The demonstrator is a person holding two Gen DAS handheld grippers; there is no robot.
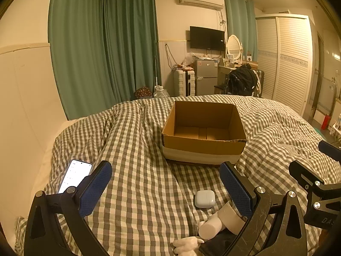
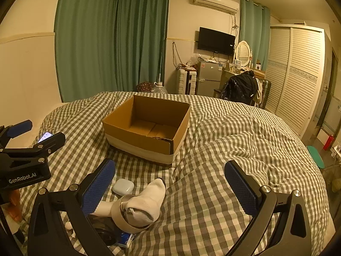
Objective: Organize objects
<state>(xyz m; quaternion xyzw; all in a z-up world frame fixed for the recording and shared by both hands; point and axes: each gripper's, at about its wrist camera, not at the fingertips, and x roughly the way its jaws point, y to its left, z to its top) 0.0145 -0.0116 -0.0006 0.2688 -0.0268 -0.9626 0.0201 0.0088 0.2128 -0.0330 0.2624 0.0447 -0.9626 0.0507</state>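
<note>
An open, empty cardboard box (image 1: 203, 132) (image 2: 149, 125) sits on the checked bed cover. Nearer me lie a white earbud case (image 1: 204, 198) (image 2: 123, 186), a white sock (image 2: 147, 204), a roll of beige tape (image 1: 231, 216) (image 2: 119, 215), a small white bottle (image 1: 211, 227), a white figure (image 1: 187, 244) and a dark object (image 2: 102, 232). My left gripper (image 1: 166, 188) is open above the cover, left of the case. My right gripper (image 2: 170, 188) is open, the sock just inside its left finger.
A lit phone (image 1: 74, 176) (image 2: 45, 137) lies on the cover at the left. The bed's left side meets a cream wall. Beyond the bed stand green curtains, a suitcase, a small fridge (image 1: 205, 76), a chair with a black jacket and a white wardrobe.
</note>
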